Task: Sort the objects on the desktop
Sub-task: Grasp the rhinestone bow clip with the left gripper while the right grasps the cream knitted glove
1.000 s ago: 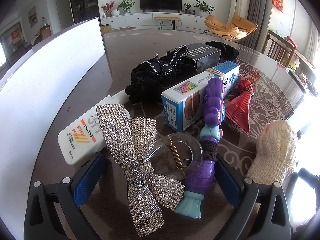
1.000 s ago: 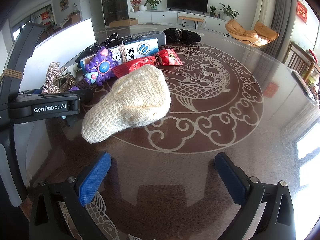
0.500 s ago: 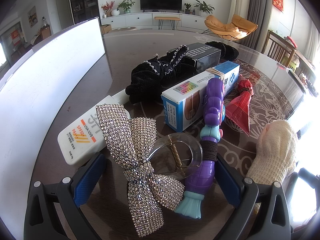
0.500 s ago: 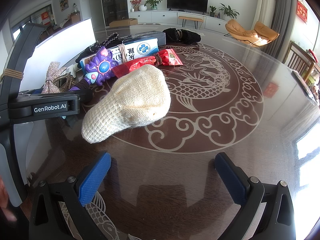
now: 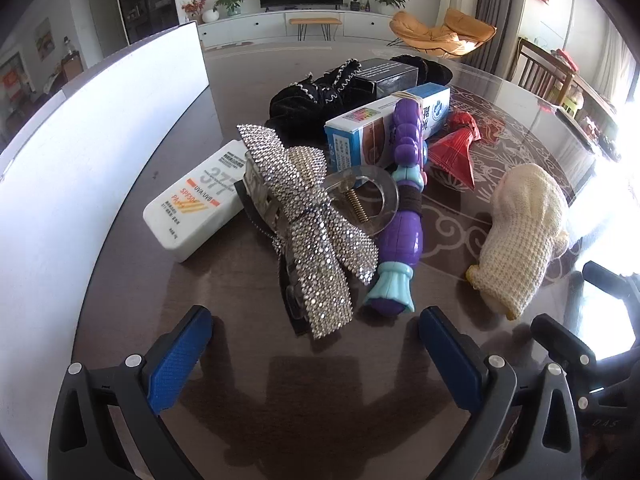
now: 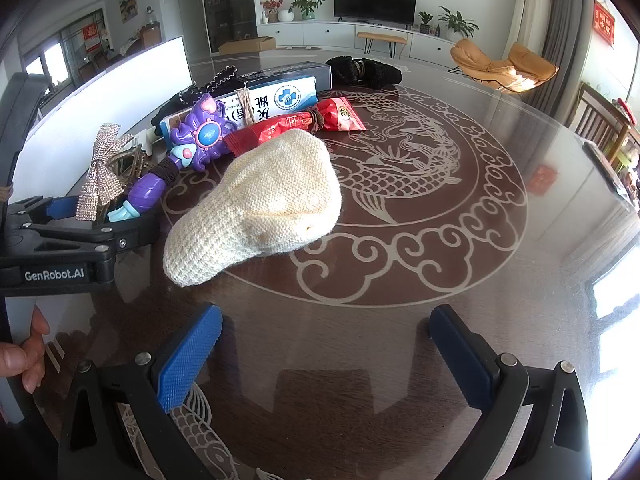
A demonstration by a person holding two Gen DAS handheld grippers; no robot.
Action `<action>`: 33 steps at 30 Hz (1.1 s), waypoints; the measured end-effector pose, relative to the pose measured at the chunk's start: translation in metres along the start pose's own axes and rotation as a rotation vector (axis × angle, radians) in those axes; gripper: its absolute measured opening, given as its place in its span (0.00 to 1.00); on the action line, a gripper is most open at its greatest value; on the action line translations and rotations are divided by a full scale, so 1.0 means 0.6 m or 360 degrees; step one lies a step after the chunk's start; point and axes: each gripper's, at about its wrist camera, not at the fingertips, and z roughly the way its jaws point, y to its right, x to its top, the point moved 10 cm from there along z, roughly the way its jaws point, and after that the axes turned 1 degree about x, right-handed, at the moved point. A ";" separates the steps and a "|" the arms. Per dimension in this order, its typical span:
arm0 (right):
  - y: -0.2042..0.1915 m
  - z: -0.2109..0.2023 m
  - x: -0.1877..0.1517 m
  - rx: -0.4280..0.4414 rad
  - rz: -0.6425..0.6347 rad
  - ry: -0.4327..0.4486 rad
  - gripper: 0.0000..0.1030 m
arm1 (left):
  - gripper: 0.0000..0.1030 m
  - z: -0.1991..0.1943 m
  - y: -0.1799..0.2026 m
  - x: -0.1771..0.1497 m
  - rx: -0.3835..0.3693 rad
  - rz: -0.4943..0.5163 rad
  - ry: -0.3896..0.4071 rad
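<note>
On the dark glass-topped bench (image 6: 400, 360), printed with a pale dragon-and-cloud pattern, the objects to be sorted were seen clustered toward its left side. Nearest the left claw (image 5: 316, 344), whose blue-padded jaws were spread wide with nothing between them, a rhinestone bow hair clip (image 5: 308, 216) was laid, partly over a white sunscreen tube (image 5: 196, 204) and just beside a purple toy wand (image 5: 402, 216). Behind these, a blue-and-white toothpaste box (image 5: 372, 132), a black scrunchie (image 5: 304, 100), a black box (image 5: 388, 74) and a red snack packet (image 5: 456, 148) were grouped, touching or overlapping. A cream knitted mitt (image 6: 260, 208) was set apart to the right of the cluster, ahead of the right claw (image 6: 324, 356), which was likewise held wide and empty. A white panel (image 5: 80, 160) was stood along the bench's left edge. Fingertips of a hand (image 6: 24, 356) were visible on the left device's grip.
</note>
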 end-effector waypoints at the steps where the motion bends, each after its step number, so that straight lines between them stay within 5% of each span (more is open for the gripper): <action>1: 0.000 0.000 0.000 0.0000 0.0000 0.0000 1.00 | 1.00 -0.004 -0.015 -0.005 0.0025 -0.0073 -0.0017; 7: -0.004 0.002 0.003 0.0041 -0.0047 -0.0025 1.00 | 1.00 -0.027 -0.061 0.008 -0.0145 -0.0387 0.0098; 10: -0.005 0.004 0.005 0.0120 -0.0077 -0.0136 1.00 | 1.00 -0.040 -0.062 0.014 -0.0110 -0.0375 0.0162; 16: -0.023 0.001 0.063 0.0375 0.0307 -0.0043 1.00 | 1.00 -0.069 -0.049 0.034 -0.0059 -0.0263 0.0299; 20: -0.047 0.032 0.096 0.0303 0.0373 -0.0041 0.99 | 1.00 -0.068 -0.058 0.041 -0.0079 -0.0289 0.0298; 24: -0.056 0.041 0.096 0.0120 0.0166 -0.0016 0.71 | 1.00 -0.070 -0.074 0.036 -0.0129 -0.0373 0.0299; 30: -0.014 -0.005 0.040 0.0061 -0.0023 0.0035 0.70 | 1.00 -0.055 -0.058 0.037 -0.0254 -0.0398 0.0252; 33: 0.006 -0.021 0.010 0.0137 -0.0019 0.0062 0.71 | 1.00 -0.044 -0.046 0.044 -0.0328 -0.0405 0.0226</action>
